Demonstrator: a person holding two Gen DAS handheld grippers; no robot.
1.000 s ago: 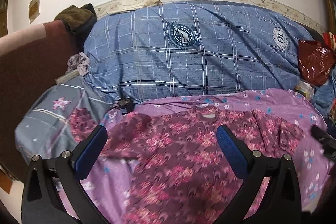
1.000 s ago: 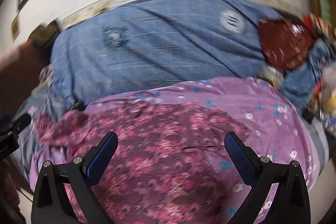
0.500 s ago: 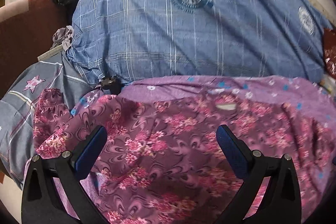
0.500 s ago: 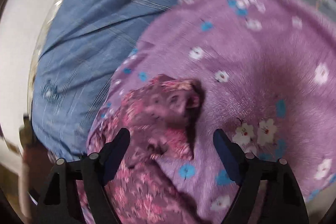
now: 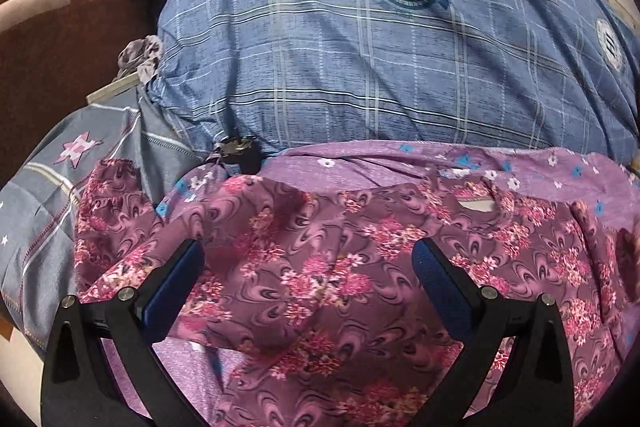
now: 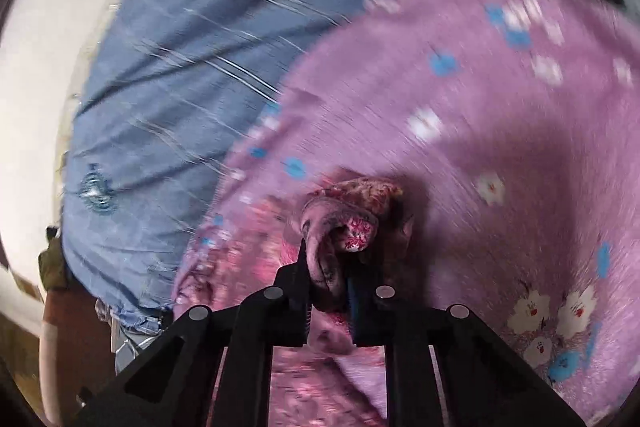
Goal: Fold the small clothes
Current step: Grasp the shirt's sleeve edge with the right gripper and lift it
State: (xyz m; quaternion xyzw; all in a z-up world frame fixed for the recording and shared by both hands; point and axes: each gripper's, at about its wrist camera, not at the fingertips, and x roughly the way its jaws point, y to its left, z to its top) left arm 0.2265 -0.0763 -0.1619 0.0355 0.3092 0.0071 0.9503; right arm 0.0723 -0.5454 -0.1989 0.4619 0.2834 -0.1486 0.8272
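A small maroon garment with pink flowers lies spread on a purple flowered sheet. Its neck opening faces the far side and one sleeve reaches left. My left gripper is open just above the garment's left half, with nothing between its blue pads. My right gripper is shut on a bunched sleeve end of the garment, over the purple sheet. The right wrist view is blurred by motion.
A big blue checked pillow lies along the wall behind the sheet and shows in the right wrist view. A grey star-print cloth lies at the left, with a small dark object by the pillow's corner. A brown headboard stands far left.
My right gripper swung to the garment's right sleeve and closed on it. My left gripper moved down and forward over the garment, still open.
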